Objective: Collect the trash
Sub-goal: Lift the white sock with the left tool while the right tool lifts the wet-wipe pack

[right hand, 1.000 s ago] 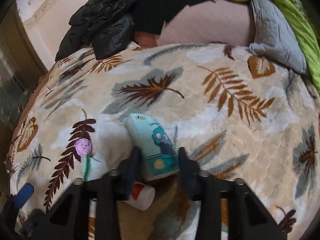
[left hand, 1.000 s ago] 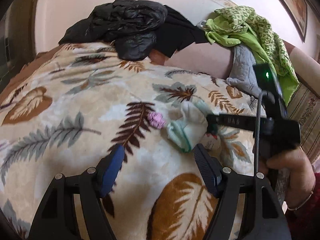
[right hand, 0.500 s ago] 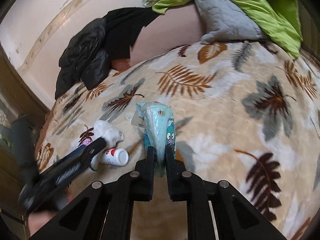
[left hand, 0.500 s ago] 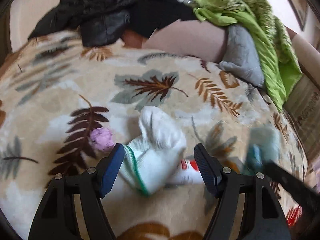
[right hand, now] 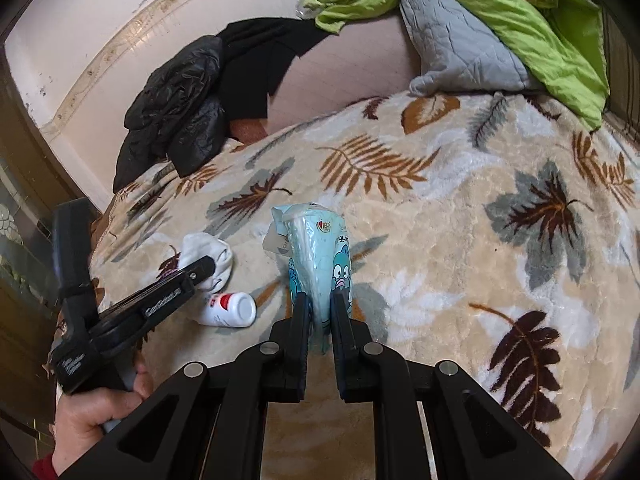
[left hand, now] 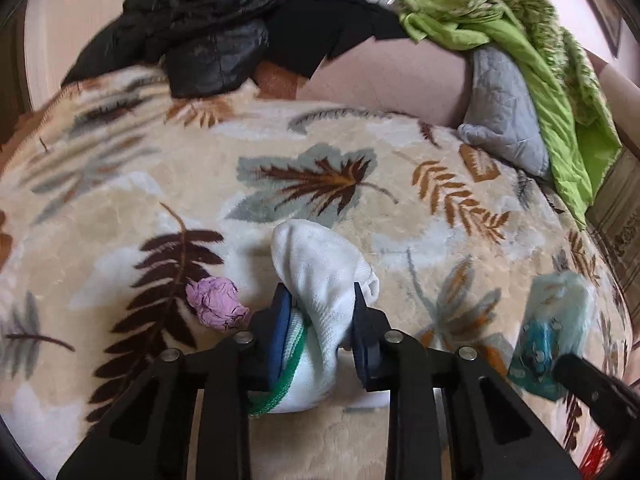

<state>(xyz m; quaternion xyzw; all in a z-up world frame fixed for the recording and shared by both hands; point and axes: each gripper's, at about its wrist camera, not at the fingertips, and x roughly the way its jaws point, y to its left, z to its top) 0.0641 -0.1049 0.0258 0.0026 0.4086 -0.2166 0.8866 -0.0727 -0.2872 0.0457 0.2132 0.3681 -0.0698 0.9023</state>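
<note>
Now the left gripper [left hand: 320, 320] pinches a white sock [left hand: 320, 276], and the right gripper [right hand: 320, 312] clamps a tissue pack [right hand: 318, 248].

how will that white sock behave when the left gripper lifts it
The sock will probably flop: it already bulges and folds between the left gripper pads. Likely light, being thin knit. Its loose toe end may drag across the blanket and could nudge the pink wad.

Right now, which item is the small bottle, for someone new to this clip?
On the leaf-patterned blanket, look just left of the right gripper. The small bottle lies on its side beside the white sock, the only hard white item with a red label.
</note>
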